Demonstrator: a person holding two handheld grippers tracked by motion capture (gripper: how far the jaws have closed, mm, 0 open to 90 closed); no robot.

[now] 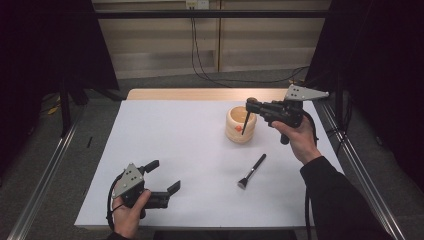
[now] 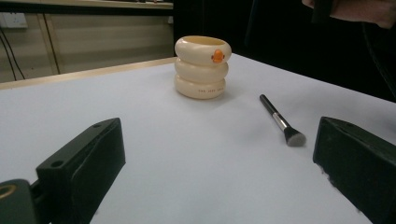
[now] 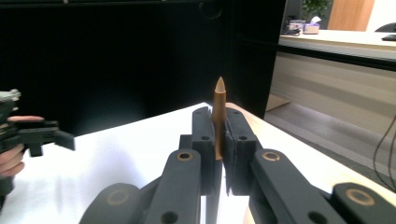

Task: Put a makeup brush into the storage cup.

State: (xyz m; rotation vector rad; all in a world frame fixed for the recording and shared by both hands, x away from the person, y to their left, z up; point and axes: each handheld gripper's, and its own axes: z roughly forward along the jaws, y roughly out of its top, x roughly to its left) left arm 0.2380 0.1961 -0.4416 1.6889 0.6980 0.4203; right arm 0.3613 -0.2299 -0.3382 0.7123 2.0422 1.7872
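White table (image 1: 175,130): right gripper (image 1: 248,106) clamps brush (image 1: 245,121) over holder (image 1: 240,125); left gripper (image 1: 165,176) agape.

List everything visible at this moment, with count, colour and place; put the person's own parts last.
Table: one, white top with a wooden far edge, centre of the high view.
Holder: one, cream, ringed, with an orange mark, upright on the table's far right part.
Makeup brush: one, black handle with a silver ferrule, lying flat on the table nearer than the holder.
Held brush: one, brown pointed handle above the jaws, dark lower end over the holder's mouth.
Cables: several, black, on the floor and wall beyond the table.
Left gripper: one, black, jaws apart, low over the table's near left.
Right gripper: one, black, jaws clamped on the held brush, above the holder.
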